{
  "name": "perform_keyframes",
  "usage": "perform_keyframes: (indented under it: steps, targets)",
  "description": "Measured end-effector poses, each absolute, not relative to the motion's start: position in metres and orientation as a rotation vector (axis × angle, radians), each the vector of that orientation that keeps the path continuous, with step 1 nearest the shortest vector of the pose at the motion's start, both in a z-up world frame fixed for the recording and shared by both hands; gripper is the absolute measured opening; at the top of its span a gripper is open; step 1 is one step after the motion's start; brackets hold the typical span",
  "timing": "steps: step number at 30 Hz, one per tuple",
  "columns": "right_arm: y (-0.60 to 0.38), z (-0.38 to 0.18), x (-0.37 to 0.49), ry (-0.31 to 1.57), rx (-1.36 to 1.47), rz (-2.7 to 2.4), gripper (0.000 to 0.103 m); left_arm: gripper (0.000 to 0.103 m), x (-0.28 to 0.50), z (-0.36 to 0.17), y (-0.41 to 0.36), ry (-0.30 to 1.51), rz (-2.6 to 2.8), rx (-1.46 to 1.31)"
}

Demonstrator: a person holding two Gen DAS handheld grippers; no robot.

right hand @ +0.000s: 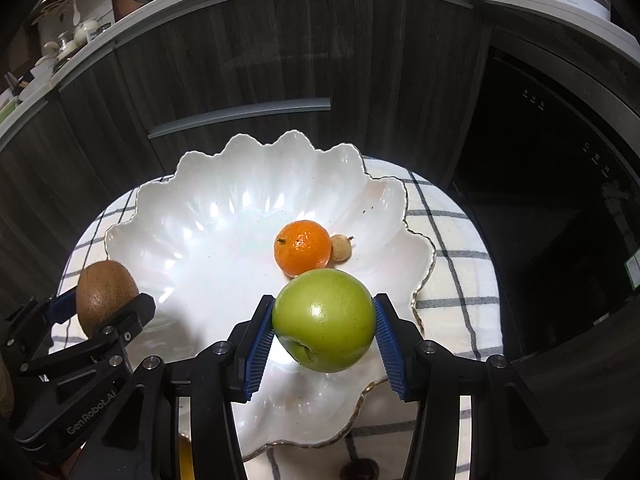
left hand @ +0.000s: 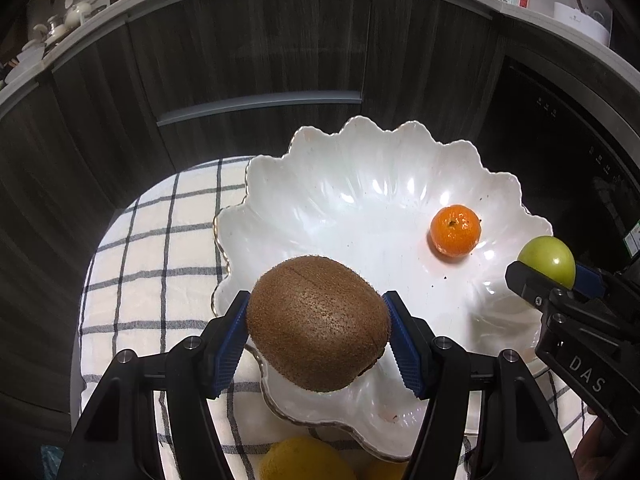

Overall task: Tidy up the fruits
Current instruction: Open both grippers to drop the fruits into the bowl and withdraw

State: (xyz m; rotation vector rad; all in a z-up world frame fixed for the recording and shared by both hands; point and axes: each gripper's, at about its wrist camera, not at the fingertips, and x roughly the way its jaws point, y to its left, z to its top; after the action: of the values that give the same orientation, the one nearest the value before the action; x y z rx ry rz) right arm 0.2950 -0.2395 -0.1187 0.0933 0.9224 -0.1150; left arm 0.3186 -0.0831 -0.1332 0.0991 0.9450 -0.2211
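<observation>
My left gripper (left hand: 318, 326) is shut on a brown kiwi (left hand: 316, 322) and holds it over the near left rim of a white scalloped bowl (left hand: 348, 200). My right gripper (right hand: 324, 320) is shut on a green apple (right hand: 325, 318) over the bowl's (right hand: 192, 240) near right side. An orange mandarin (right hand: 303, 246) lies in the bowl with a small tan round fruit (right hand: 341, 246) touching its right side. The mandarin (left hand: 455, 230) also shows in the left wrist view, as do the apple (left hand: 547, 259) and right gripper (left hand: 554, 276). The kiwi (right hand: 105, 295) and left gripper (right hand: 100, 304) show at the left of the right wrist view.
The bowl sits on a white checked cloth (left hand: 160, 272) over a small round table. A yellow fruit (left hand: 304, 460) lies on the cloth near me, and a dark small fruit (right hand: 359, 470) sits by the bowl's near edge. Dark cabinets (left hand: 248, 64) and an appliance (right hand: 552, 208) stand behind.
</observation>
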Motion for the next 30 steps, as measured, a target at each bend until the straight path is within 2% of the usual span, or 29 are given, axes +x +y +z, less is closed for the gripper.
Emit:
perform_keyframes:
  steps: [2, 3, 4, 5, 10, 12, 14, 17, 30]
  targets:
    - [-0.238, -0.115, 0.294, 0.908, 0.076, -0.128, 0.054, 0.068, 0.317, -0.133, -0.082, 0.942, -0.214, 0.099]
    - [-0.238, -0.113, 0.293, 0.900, 0.074, -0.136, 0.062, 0.072, 0.316, -0.131, -0.082, 0.925, -0.205, 0.107]
    - [-0.239, -0.111, 0.292, 0.892, 0.076, -0.141, 0.067, 0.084, 0.315, -0.128, -0.083, 0.912, -0.197, 0.114]
    - [-0.240, -0.109, 0.292, 0.883, 0.077, -0.145, 0.074, 0.091, 0.314, -0.124, -0.082, 0.898, -0.190, 0.117]
    - [-0.243, -0.099, 0.290, 0.866, 0.072, -0.168, 0.075, 0.091, 0.311, -0.110, -0.080, 0.857, -0.167, 0.140]
    - [-0.243, -0.097, 0.289, 0.862, 0.073, -0.173, 0.081, 0.091, 0.309, -0.103, -0.078, 0.838, -0.160, 0.141]
    - [-0.243, -0.093, 0.286, 0.853, 0.069, -0.179, 0.083, 0.094, 0.307, -0.098, -0.077, 0.833, -0.158, 0.135]
    - [-0.241, -0.085, 0.280, 0.837, 0.063, -0.190, 0.083, 0.097, 0.303, -0.091, -0.074, 0.825, -0.150, 0.128]
    - [-0.239, -0.052, 0.244, 0.780, 0.065, -0.204, 0.083, 0.100, 0.261, -0.053, -0.066, 0.728, -0.134, 0.132]
